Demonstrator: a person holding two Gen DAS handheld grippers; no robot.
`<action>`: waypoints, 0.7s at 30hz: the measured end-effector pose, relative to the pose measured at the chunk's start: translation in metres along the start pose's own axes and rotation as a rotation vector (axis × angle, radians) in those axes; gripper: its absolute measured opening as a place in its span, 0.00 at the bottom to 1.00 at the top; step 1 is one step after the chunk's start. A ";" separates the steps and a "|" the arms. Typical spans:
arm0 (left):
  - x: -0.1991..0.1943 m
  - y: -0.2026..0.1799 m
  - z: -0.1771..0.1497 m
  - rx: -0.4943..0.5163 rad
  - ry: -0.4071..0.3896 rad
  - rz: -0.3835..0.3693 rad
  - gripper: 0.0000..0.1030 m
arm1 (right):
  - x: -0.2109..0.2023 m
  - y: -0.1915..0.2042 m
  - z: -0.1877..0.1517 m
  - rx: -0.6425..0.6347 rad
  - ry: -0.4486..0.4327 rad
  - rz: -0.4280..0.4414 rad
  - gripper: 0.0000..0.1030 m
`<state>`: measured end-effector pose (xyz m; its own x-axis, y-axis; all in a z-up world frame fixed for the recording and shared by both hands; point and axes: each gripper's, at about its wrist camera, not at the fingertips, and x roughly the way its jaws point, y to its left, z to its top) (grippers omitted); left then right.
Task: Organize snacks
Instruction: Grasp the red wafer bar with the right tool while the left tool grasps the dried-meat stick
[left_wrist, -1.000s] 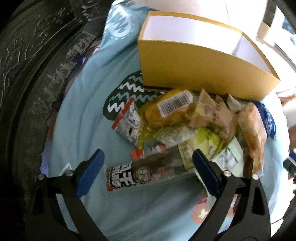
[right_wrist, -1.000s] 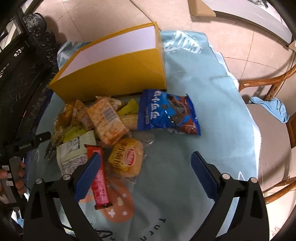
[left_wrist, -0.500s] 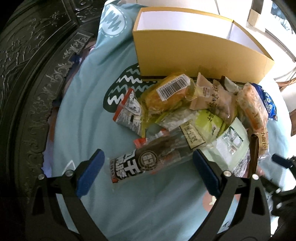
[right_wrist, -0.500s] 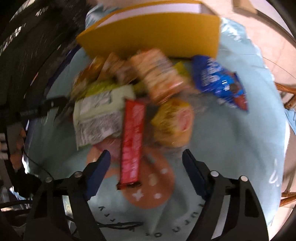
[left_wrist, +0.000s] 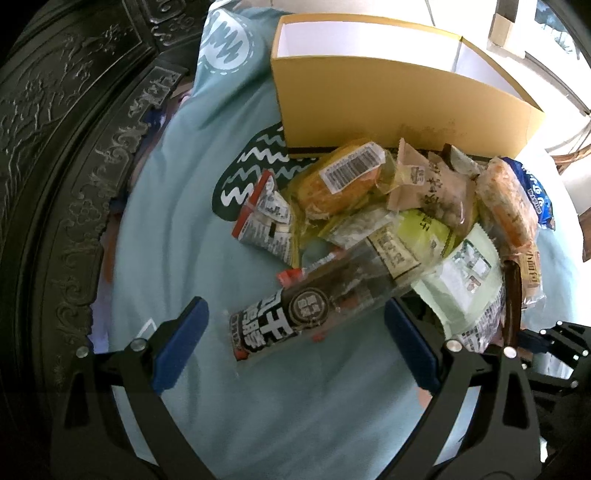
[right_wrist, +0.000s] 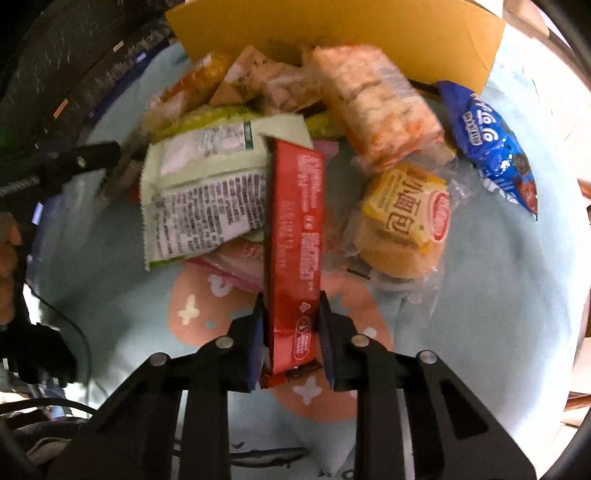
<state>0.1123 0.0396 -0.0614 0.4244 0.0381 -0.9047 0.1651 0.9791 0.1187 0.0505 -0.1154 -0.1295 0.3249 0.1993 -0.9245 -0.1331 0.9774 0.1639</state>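
A: What is seen of the setting?

B: A light blue printed cloth (right_wrist: 498, 295) is spread over a table, with a yellow box (left_wrist: 406, 99) standing open at the far side and a heap of snack packets piled just in front of it.

A: Where is the thing being handled?

B: A red bar (right_wrist: 293, 251) is found at the near edge of the heap. Its long axis runs from near to far, in line with the right gripper (right_wrist: 291, 341). Its near end is held between the closing jaws, and both pads are pressed against its sides. The left gripper (left_wrist: 295, 339) is held with its fingers wide apart over a dark packet (left_wrist: 314, 306), and nothing is gripped by it.

A: What has changed from a second ago?

B: The right fingers were then spread wide, with the bar lying off to their left. The bar has since been centred and clamped. The left gripper has barely been moved.
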 end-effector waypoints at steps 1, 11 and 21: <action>-0.001 -0.001 0.000 0.003 -0.004 -0.003 0.95 | -0.004 -0.003 0.000 0.007 -0.008 0.007 0.25; 0.010 -0.024 -0.001 0.148 -0.016 -0.026 0.94 | -0.039 -0.034 -0.006 0.083 -0.064 0.052 0.26; 0.045 -0.015 0.010 0.121 0.054 -0.060 0.66 | -0.048 -0.039 -0.014 0.087 -0.075 0.072 0.25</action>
<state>0.1380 0.0244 -0.1000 0.3622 -0.0056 -0.9321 0.2959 0.9490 0.1093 0.0266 -0.1645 -0.0960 0.3870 0.2707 -0.8814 -0.0784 0.9621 0.2610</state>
